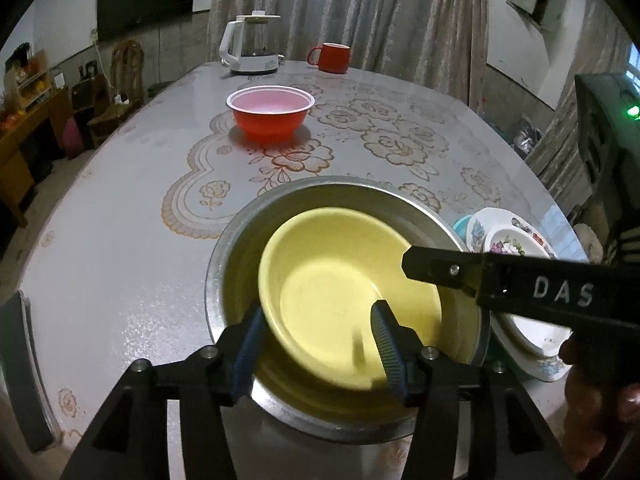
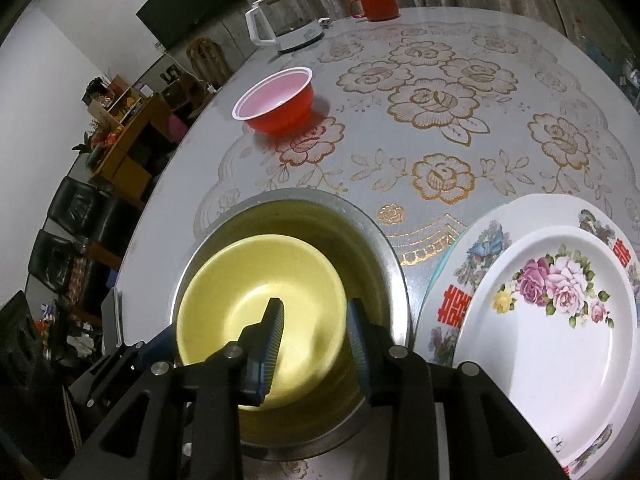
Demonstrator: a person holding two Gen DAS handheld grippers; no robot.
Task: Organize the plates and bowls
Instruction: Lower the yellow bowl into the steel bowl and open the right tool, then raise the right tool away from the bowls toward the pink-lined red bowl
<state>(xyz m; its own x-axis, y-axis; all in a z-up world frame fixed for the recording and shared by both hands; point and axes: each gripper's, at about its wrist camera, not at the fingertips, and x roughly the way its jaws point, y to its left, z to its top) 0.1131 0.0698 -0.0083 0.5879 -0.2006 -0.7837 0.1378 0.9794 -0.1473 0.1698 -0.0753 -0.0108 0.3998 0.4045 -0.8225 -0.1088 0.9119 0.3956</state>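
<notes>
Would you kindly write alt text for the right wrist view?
A pale yellow bowl sits nested inside a larger steel bowl, with the right gripper open above them. Stacked floral plates lie to the right; a red plastic bowl stands farther back on the floral-patterned table.

Both tools point steeply downward, the left tool point(image 1: 320, 344) parted wider than the right tool point(image 2: 316, 344) (neither gripping).
</notes>
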